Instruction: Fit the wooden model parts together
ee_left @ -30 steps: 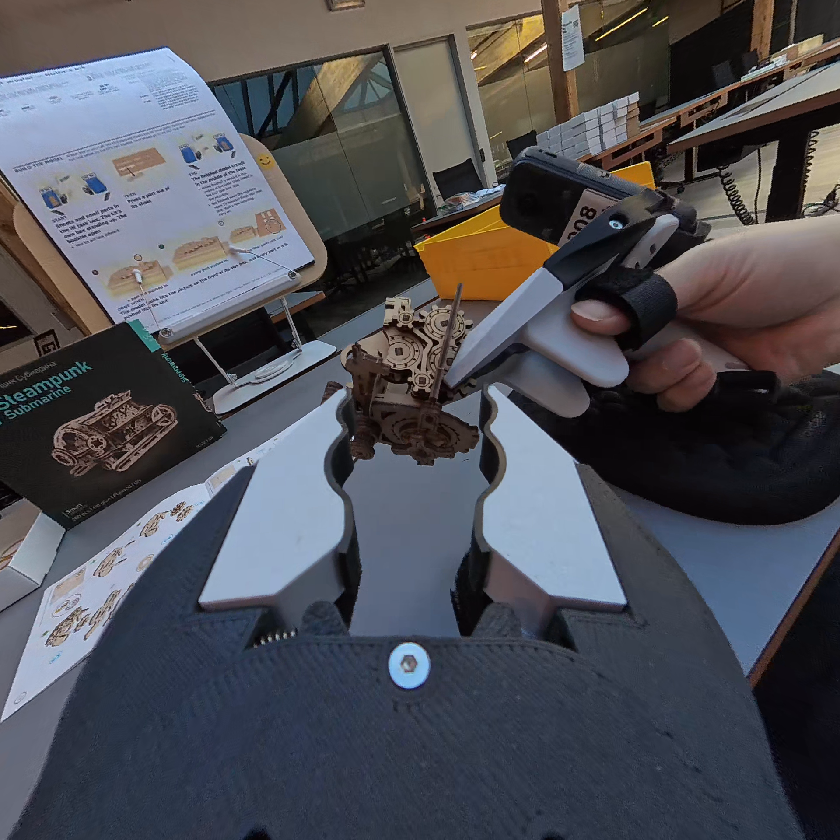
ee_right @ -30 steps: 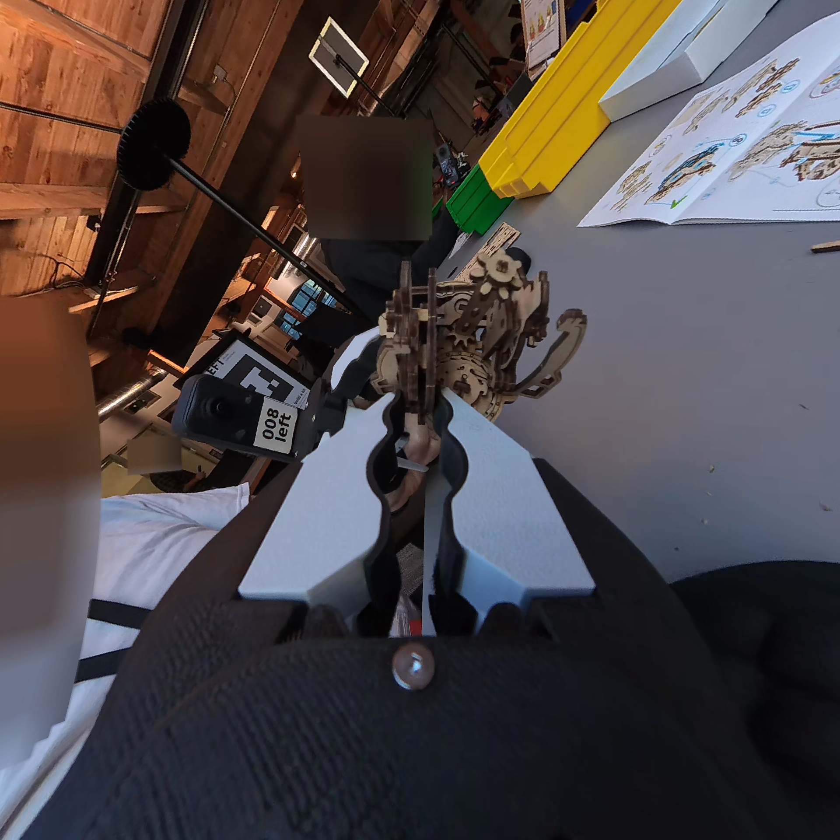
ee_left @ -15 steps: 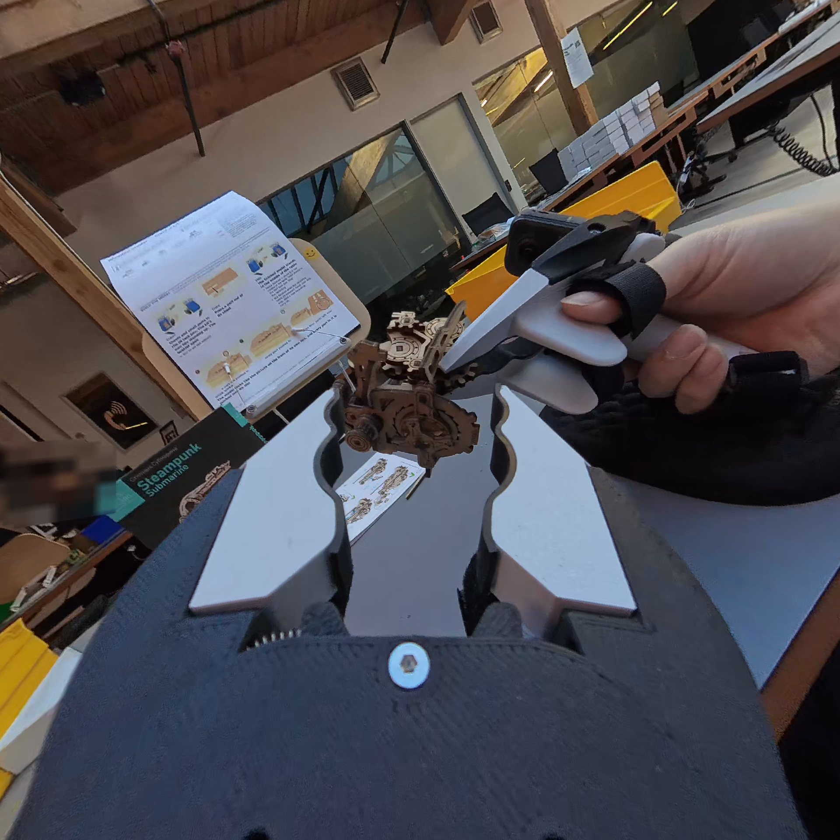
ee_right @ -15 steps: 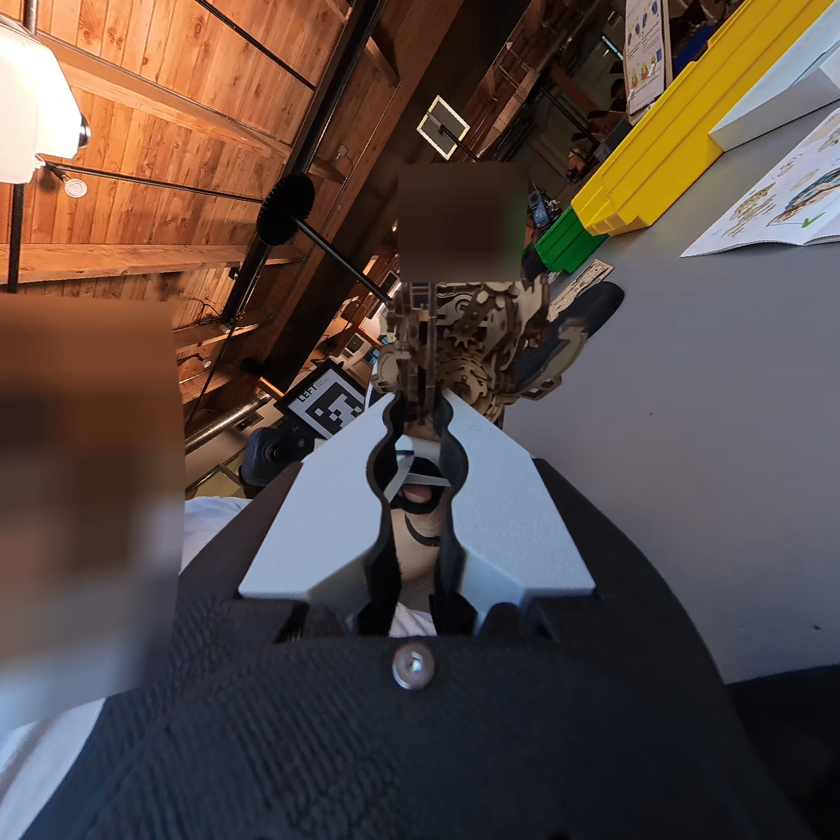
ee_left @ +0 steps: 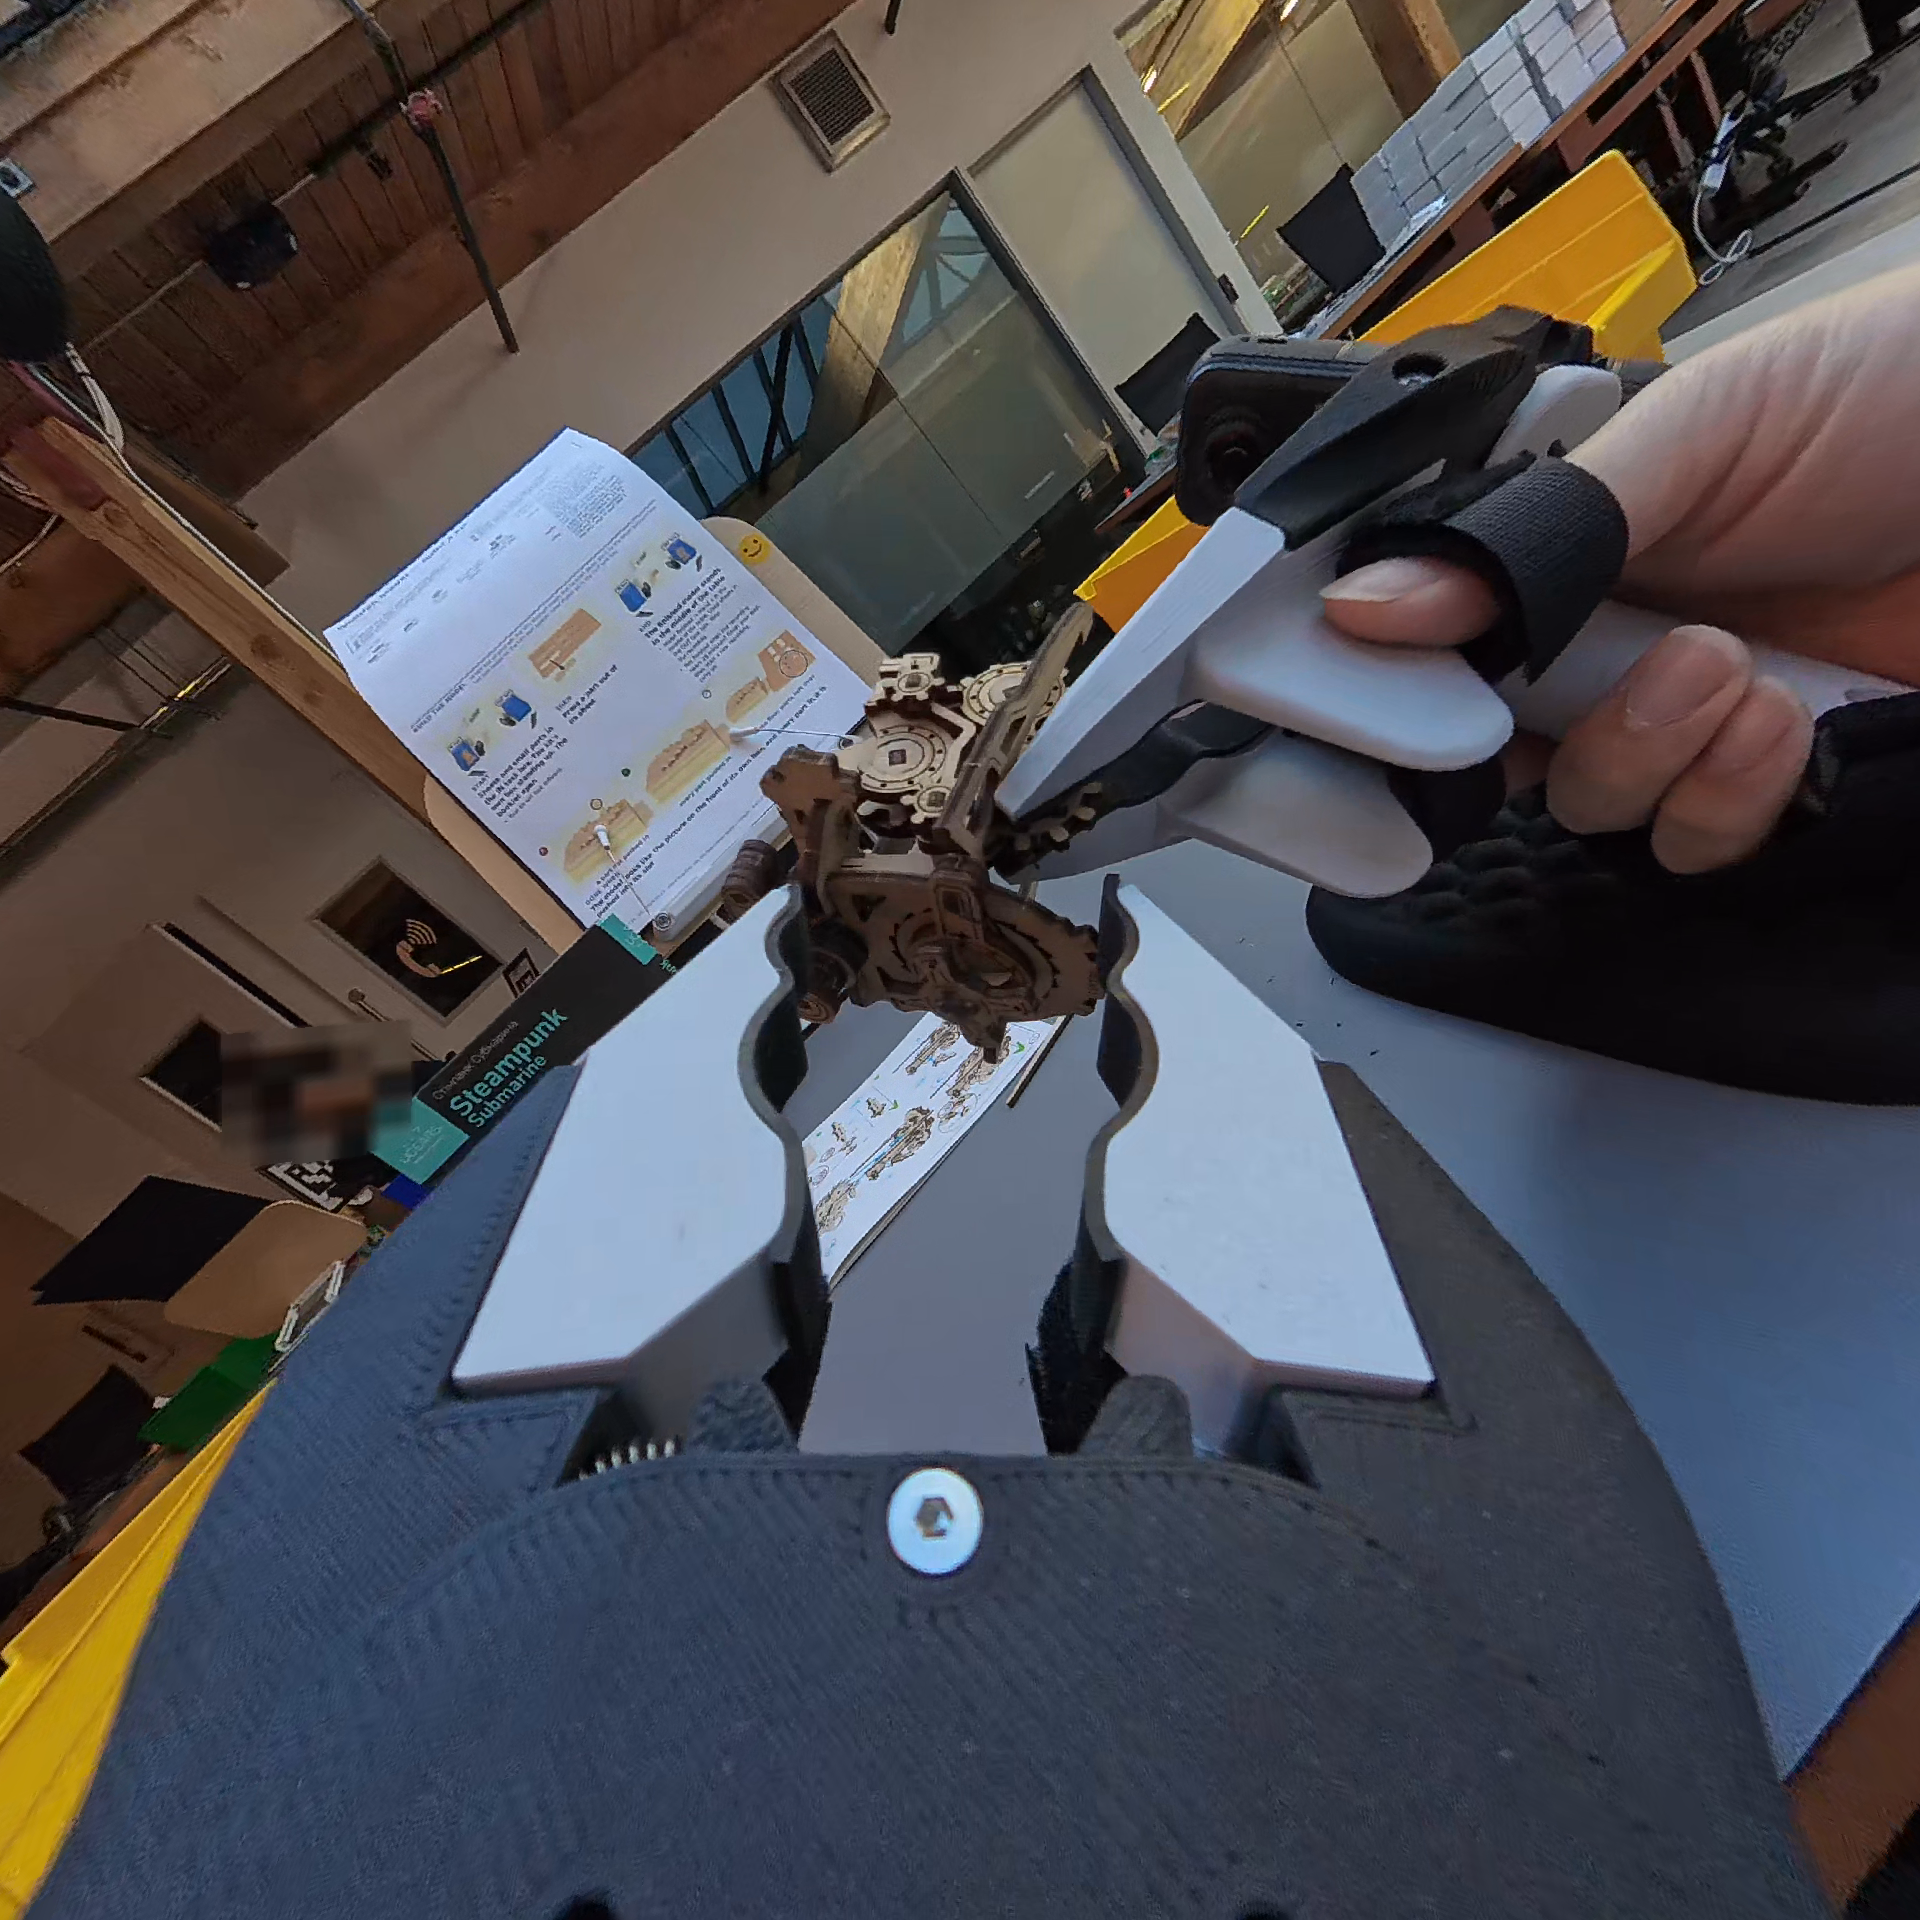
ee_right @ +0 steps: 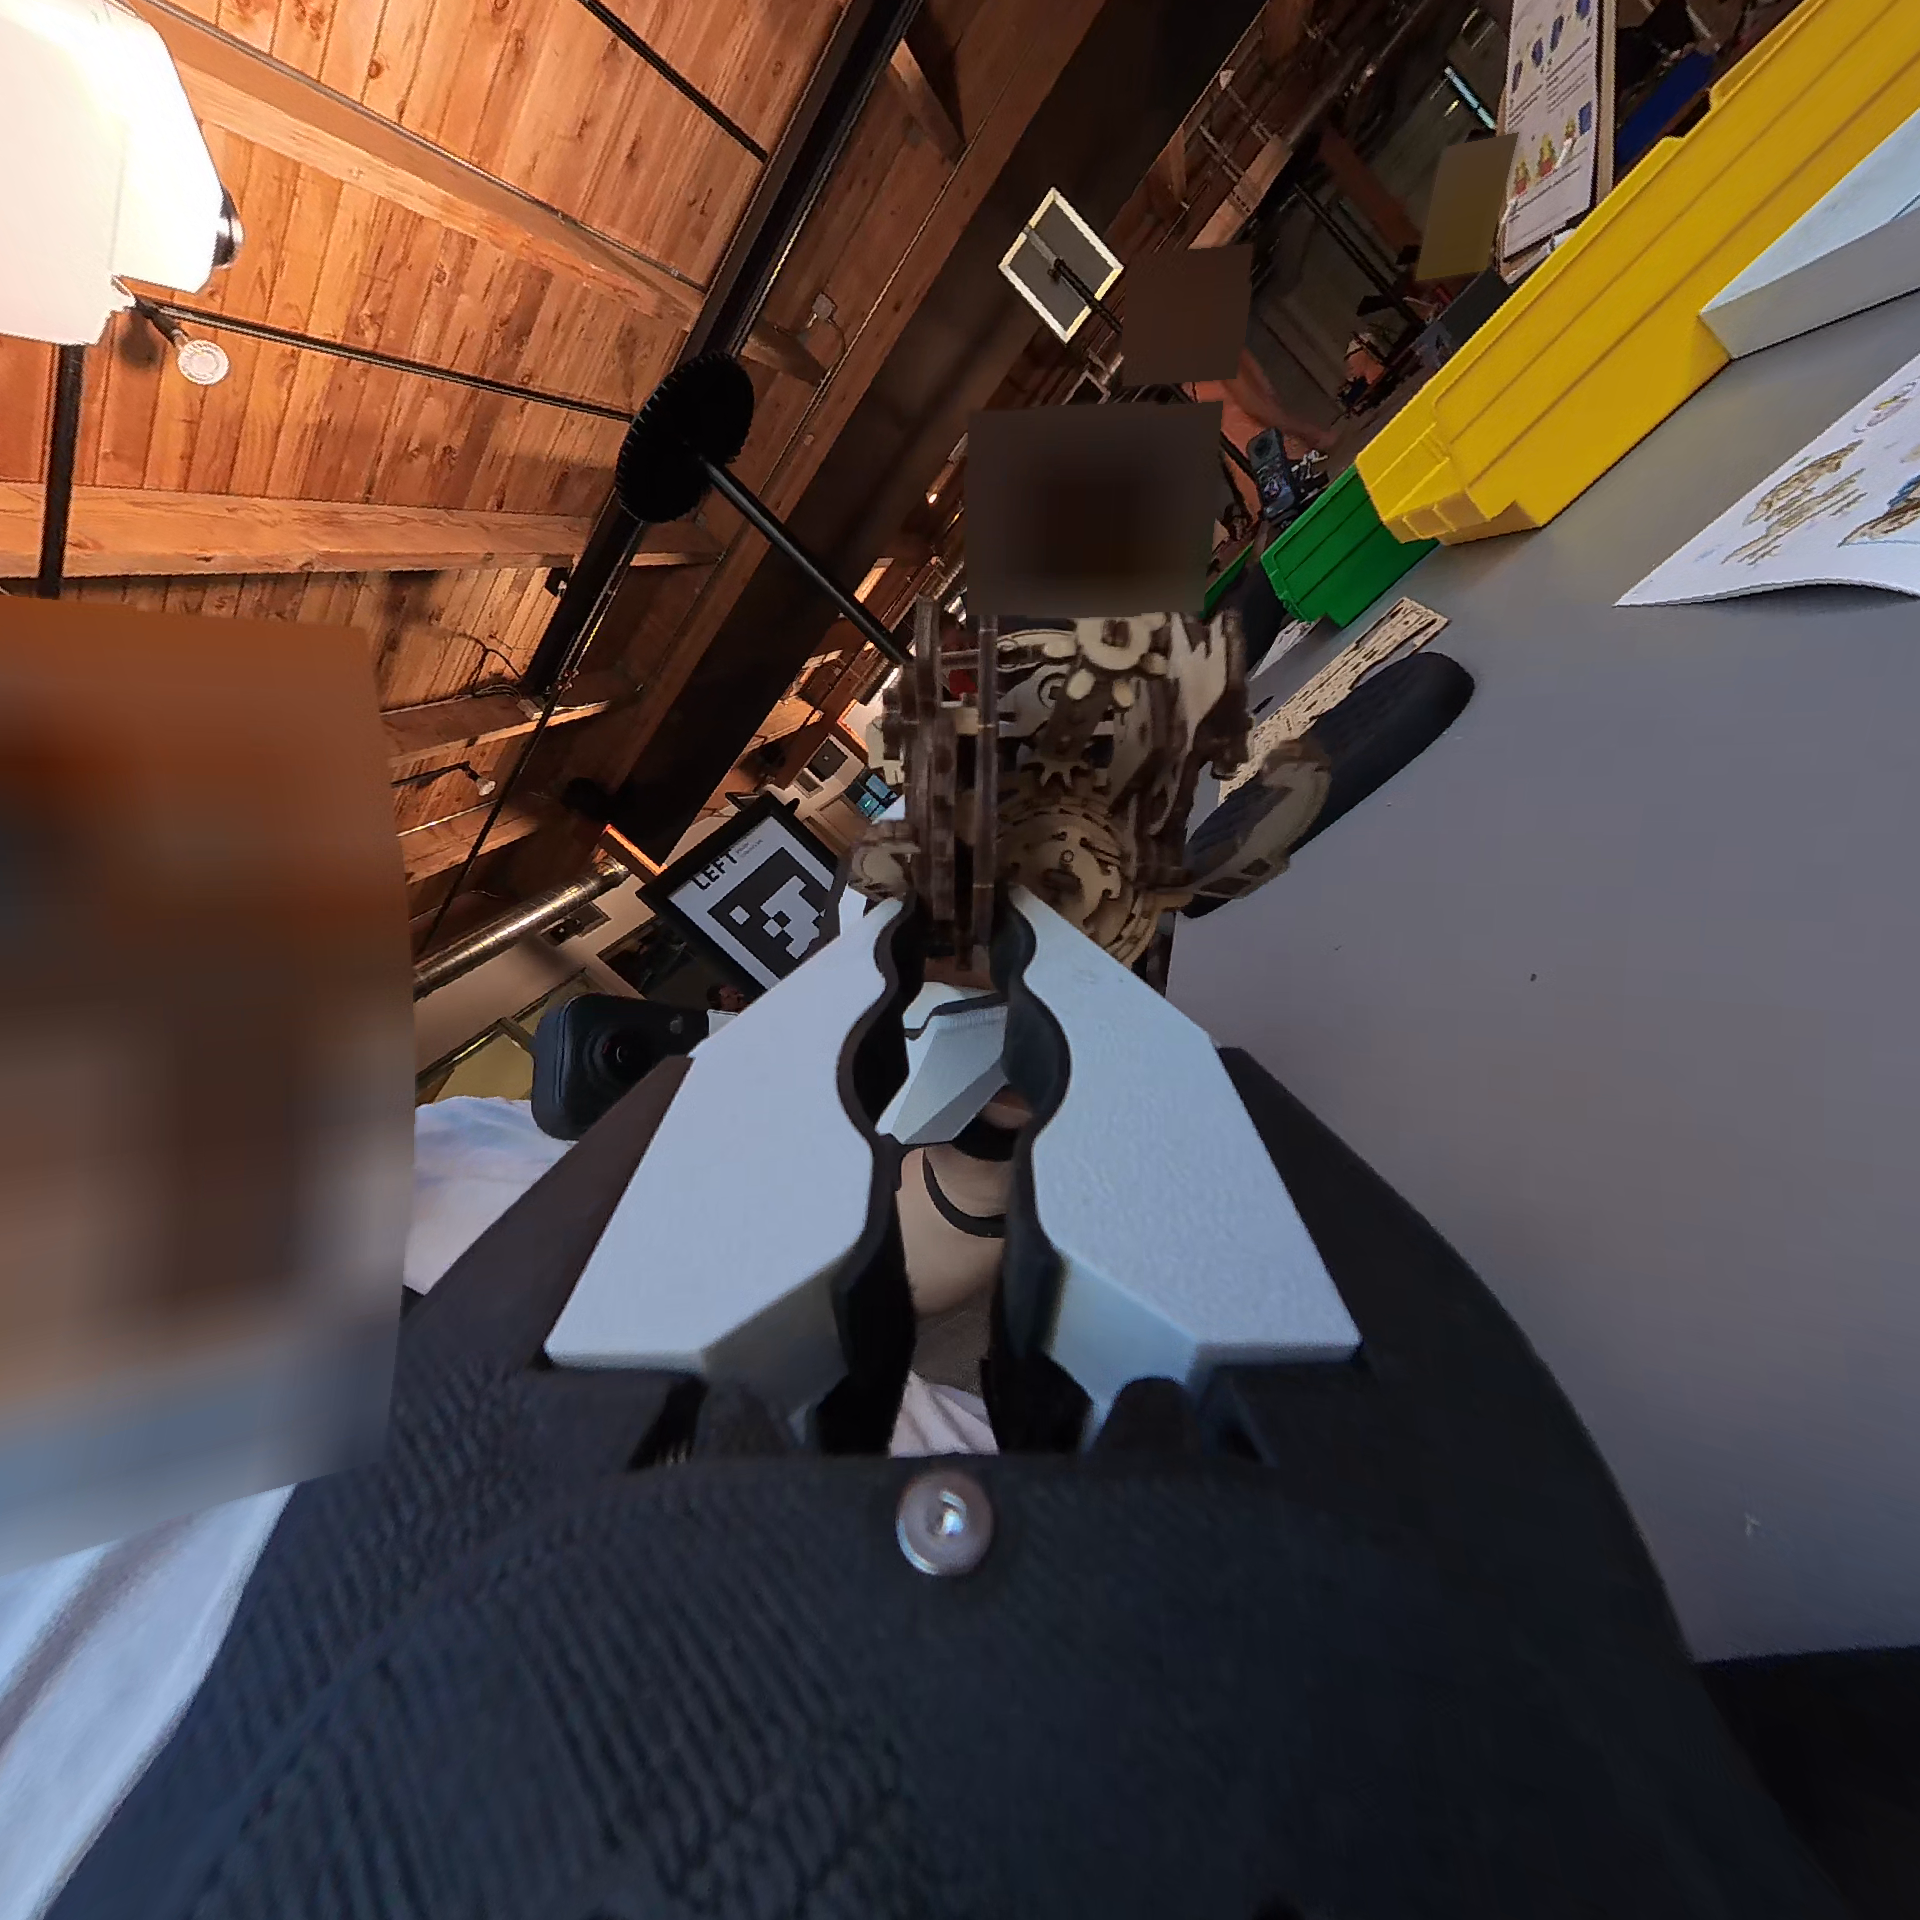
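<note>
Above the grey worktop (ee_left: 1558,1195), the brown, gear-covered wooden model (ee_left: 925,862) hangs in the air, pinched at its upright plates by the right gripper (ee_right: 961,920), whose grey jaws are closed on it. The left gripper (ee_left: 945,925) is spread wide, its tips flanking the model's lower gears. Beyond lie an illustrated instruction booklet (ee_left: 904,1122), a dark model box (ee_left: 499,1070) and yellow bins (ee_right: 1558,364).

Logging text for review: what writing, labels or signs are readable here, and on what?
Writing is not quoted; these carry it:
Dark box: light lettering on its side.
Propped instruction sheet: printed text, mostly tiny.
Open booklet: too small to read.
Black-and-white marker card: one short word.
Wall sign: symbol only.
</note>
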Demonstrator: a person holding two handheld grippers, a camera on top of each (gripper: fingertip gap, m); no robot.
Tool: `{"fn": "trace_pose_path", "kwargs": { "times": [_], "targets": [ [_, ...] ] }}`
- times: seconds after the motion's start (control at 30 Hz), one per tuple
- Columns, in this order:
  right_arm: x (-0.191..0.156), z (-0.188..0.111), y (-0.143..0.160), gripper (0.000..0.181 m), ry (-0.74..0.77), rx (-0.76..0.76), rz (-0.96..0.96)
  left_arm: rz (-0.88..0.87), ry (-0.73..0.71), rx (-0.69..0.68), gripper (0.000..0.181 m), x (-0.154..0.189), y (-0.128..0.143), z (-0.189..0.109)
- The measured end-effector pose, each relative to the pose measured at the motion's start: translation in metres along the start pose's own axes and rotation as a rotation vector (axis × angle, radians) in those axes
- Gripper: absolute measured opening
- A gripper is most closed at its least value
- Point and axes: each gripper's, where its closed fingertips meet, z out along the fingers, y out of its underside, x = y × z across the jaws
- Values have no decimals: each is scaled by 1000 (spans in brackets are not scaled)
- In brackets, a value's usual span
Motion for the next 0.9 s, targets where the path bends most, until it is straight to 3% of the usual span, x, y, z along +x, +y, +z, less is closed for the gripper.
{"fn": "trace_pose_path", "kwargs": {
  "times": [0.43, 0.9],
  "targets": [
    [-9, 8, 0, 10, 7, 30, -59, -94, 39, 86, 52, -6, -9, -6],
    [-31, 25, -2, 10, 36, 161, -138, -178, 27, 202, 52, -21, -26, -22]
  ]
}}
